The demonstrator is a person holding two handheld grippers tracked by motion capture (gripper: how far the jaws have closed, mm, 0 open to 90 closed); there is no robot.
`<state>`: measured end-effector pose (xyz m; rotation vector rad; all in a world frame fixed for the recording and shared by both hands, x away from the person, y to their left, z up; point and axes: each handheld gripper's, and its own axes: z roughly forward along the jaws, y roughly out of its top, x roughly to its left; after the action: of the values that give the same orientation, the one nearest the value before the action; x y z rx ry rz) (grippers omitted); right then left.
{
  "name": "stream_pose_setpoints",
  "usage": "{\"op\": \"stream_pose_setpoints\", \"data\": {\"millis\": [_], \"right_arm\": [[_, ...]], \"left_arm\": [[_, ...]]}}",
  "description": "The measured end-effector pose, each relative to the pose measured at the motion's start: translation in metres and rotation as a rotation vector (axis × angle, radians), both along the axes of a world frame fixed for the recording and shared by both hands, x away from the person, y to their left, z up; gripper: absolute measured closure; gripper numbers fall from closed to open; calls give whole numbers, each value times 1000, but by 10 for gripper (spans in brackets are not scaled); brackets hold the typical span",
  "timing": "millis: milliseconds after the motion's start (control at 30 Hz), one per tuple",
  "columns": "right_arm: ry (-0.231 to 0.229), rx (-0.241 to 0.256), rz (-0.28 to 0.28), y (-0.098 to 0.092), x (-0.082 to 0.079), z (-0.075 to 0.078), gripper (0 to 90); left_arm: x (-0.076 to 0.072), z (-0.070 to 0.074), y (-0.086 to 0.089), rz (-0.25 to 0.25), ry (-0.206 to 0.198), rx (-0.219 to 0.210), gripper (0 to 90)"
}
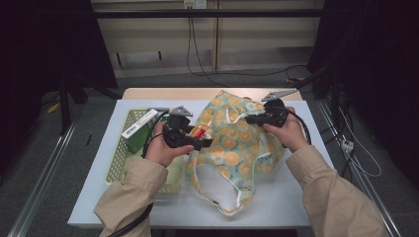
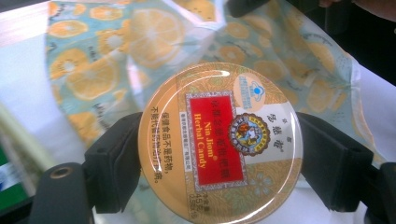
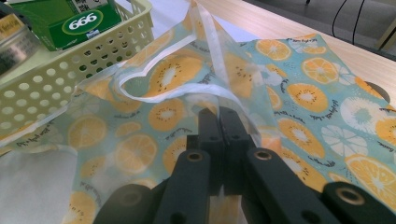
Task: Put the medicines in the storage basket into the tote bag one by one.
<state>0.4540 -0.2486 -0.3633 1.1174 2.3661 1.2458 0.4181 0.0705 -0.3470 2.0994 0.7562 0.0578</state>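
- Tin (image 2: pixel 219 144) of candy, frame centre, clamped between the left hand-held gripper (image 1: pixel 200 139) jaws.
- Right hand-held gripper (image 3: pixel 219 126) pinches the fruit-print bag (image 3: pixel 154 140), its jaws closed on the rim.

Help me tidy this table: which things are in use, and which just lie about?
In use: candy tin in the left gripper; fruit-print bag, pinched by the right gripper.
Lying about: yellow basket; green box inside it.
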Motion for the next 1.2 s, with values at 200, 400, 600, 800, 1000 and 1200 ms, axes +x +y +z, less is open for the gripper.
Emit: {"op": "stream_pose_setpoints", "data": {"millis": [200, 400, 600, 800, 1000, 1200], "right_arm": [[-4, 3, -5, -2, 0, 1, 900], [-2, 7, -6, -2, -1, 1, 900], [-2, 14, -2, -3, -3, 2, 900], [-6, 15, -2, -1, -3, 1, 900], [-5, 14, -2, -1, -3, 1, 900], [-5, 26, -13, -4, -5, 1, 900]], "left_arm": [[0, -4, -19, -30, -5, -5, 208], [0, -10, -38, -55, -12, 6, 208], [2, -20, -49, -64, -3, 10, 207], [1, -26, -60, -80, 2, 12, 207], [-3, -27, -73, -111, 1, 6, 207], [3, -39, -85, -115, 10, 15, 207]]}}
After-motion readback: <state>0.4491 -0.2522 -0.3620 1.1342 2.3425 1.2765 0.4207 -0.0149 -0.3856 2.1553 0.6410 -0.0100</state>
